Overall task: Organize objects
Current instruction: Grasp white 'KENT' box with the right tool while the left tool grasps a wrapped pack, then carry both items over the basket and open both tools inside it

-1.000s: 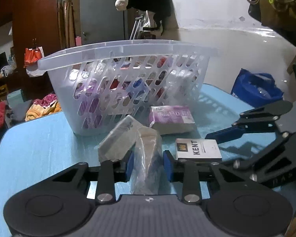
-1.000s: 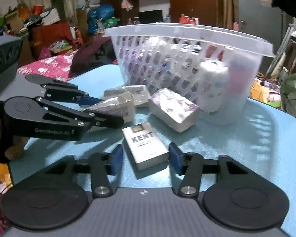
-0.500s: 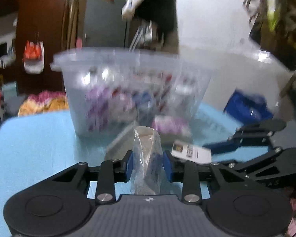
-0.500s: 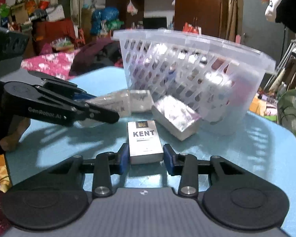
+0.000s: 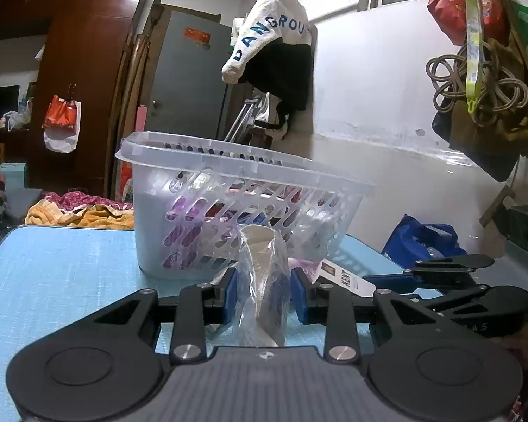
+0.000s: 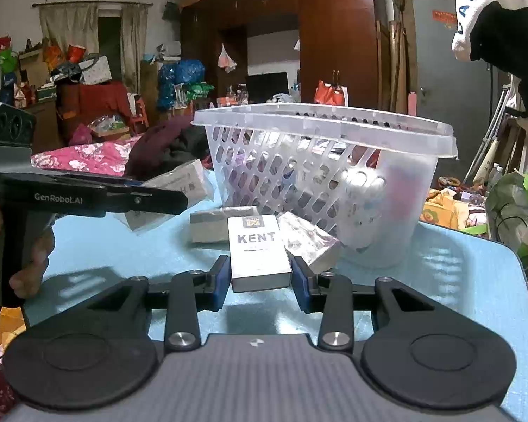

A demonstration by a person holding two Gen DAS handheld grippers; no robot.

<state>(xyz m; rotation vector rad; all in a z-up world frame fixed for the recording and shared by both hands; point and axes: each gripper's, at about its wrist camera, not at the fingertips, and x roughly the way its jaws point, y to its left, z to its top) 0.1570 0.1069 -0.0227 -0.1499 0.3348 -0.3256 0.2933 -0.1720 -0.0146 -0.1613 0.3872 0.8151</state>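
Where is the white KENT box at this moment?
In the right wrist view, the KENT box sits clamped in the right gripper, in front of the white basket, beside a purple packet.

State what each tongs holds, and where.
Left tongs clamp a clear-wrapped packet across its sides; right tongs clamp the Kent pack by its long sides.

The table [image 6: 475, 281] is light blue. The slotted basket [image 6: 397, 190] is translucent white. The cigarette pack [image 6: 257, 249] is white with grey KENT lettering; right of it lies a purple-patterned packet [image 6: 309, 242]. The far bedding [image 6: 84, 158] is pink, flowered.
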